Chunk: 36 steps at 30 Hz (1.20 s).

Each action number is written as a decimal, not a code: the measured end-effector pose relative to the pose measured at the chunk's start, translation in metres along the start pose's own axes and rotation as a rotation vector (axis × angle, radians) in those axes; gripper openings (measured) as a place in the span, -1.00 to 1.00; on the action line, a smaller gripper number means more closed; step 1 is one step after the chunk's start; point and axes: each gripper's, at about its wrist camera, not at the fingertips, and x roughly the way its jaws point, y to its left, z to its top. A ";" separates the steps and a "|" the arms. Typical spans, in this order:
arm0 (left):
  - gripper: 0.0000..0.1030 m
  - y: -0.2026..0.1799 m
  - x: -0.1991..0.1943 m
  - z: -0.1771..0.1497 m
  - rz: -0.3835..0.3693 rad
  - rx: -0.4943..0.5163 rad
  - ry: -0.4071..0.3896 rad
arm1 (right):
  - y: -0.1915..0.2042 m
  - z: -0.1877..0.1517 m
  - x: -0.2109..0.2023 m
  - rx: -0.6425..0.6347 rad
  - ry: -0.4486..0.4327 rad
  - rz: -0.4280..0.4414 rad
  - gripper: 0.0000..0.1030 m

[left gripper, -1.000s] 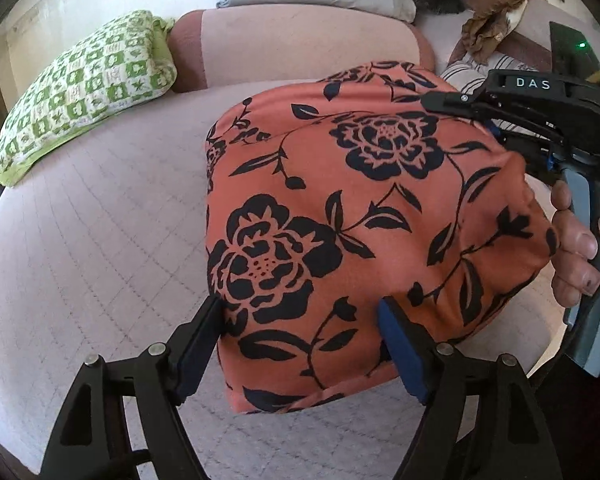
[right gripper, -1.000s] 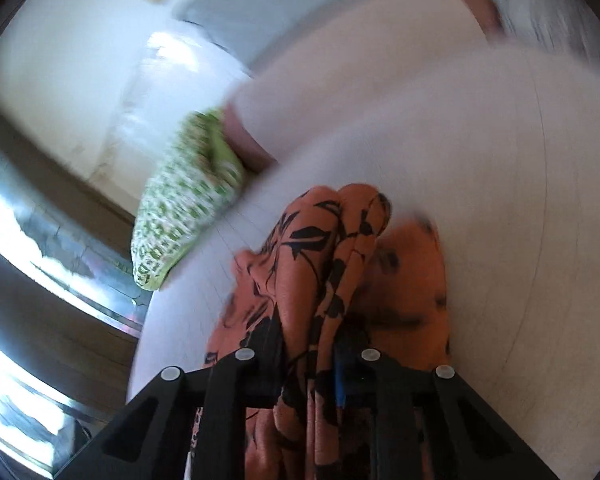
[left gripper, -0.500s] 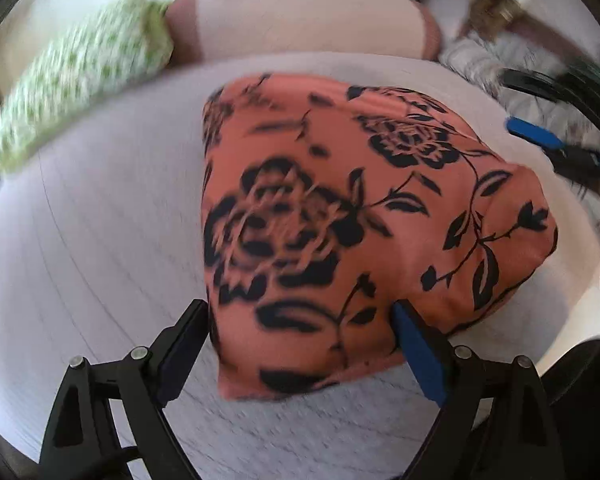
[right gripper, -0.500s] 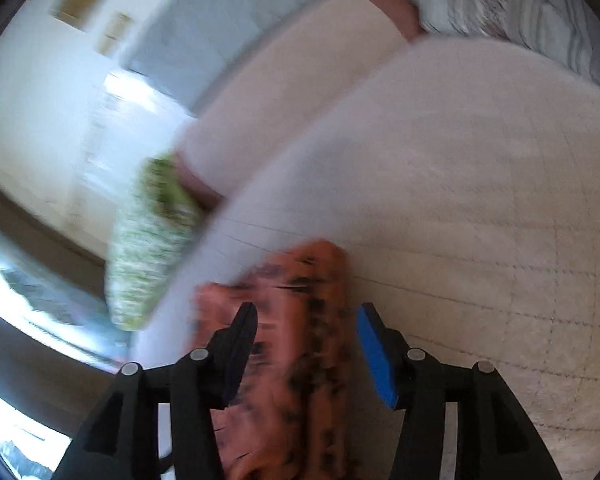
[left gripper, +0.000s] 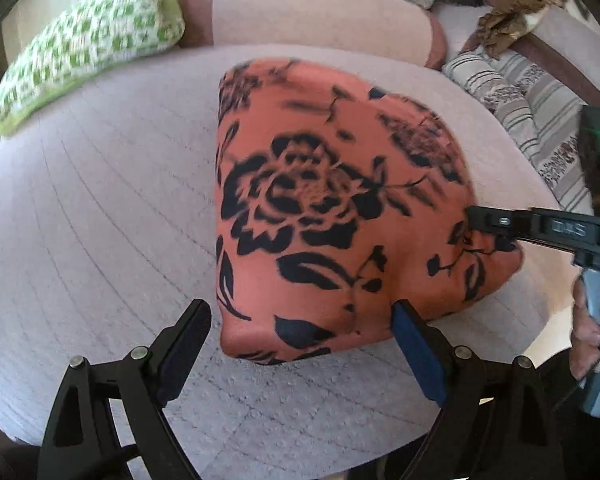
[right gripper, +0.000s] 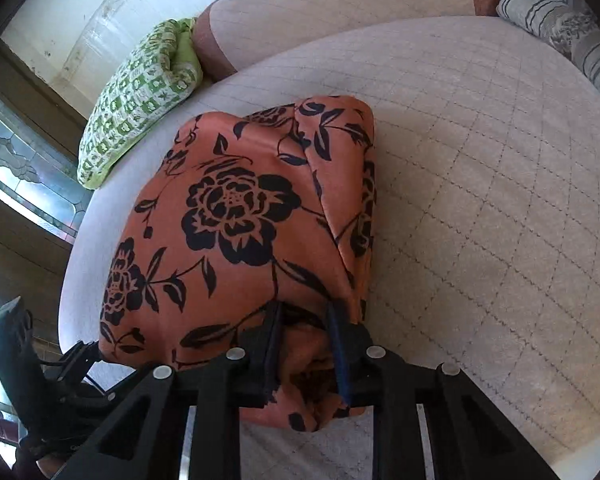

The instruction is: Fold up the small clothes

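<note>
The right gripper has just closed its fingers on the cloth again. The left gripper stays wide open, holding nothing; another fold looks next.

A quilted pale bed lies under both tongs. Far ahead and left of the left tongs sits a green checked pillow, touching a pink bolster. Ahead to their right lies a striped cushion, with crumpled brown cloth beyond it.

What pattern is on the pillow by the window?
The pillow has green and white checks, sharpest in the right wrist view.
</note>
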 end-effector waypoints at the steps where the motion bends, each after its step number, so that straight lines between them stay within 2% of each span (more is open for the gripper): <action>1: 0.77 -0.003 -0.010 0.001 -0.005 0.013 -0.023 | -0.001 0.001 -0.001 0.006 0.000 0.007 -0.51; 3: 0.77 -0.009 -0.036 0.003 -0.018 0.043 -0.099 | -0.004 0.009 -0.010 0.046 -0.018 0.073 -0.49; 5: 0.77 -0.011 -0.052 0.013 0.024 0.067 -0.166 | -0.012 0.018 -0.025 0.092 -0.061 0.191 -0.44; 7: 0.77 -0.009 -0.052 0.025 0.087 0.078 -0.186 | -0.015 0.024 -0.034 0.117 -0.117 0.251 -0.44; 10: 0.77 -0.002 -0.034 0.039 0.161 0.084 -0.163 | -0.011 0.039 -0.036 0.146 -0.173 0.295 -0.44; 15: 0.77 0.013 -0.010 0.038 0.209 0.084 -0.125 | 0.010 0.065 -0.008 0.205 -0.172 0.295 -0.44; 21: 0.78 0.021 0.000 0.035 0.176 0.075 -0.123 | 0.025 0.098 0.046 0.271 -0.046 0.227 -0.44; 26: 0.78 0.020 0.003 0.036 0.165 0.094 -0.128 | 0.023 0.116 0.094 0.289 0.037 0.129 -0.46; 32: 0.79 0.026 0.005 0.036 0.141 0.073 -0.135 | 0.030 0.117 0.083 0.255 0.004 0.115 -0.45; 36: 0.79 0.027 0.007 0.034 0.128 0.059 -0.142 | 0.050 0.118 0.062 0.195 -0.050 0.234 -0.43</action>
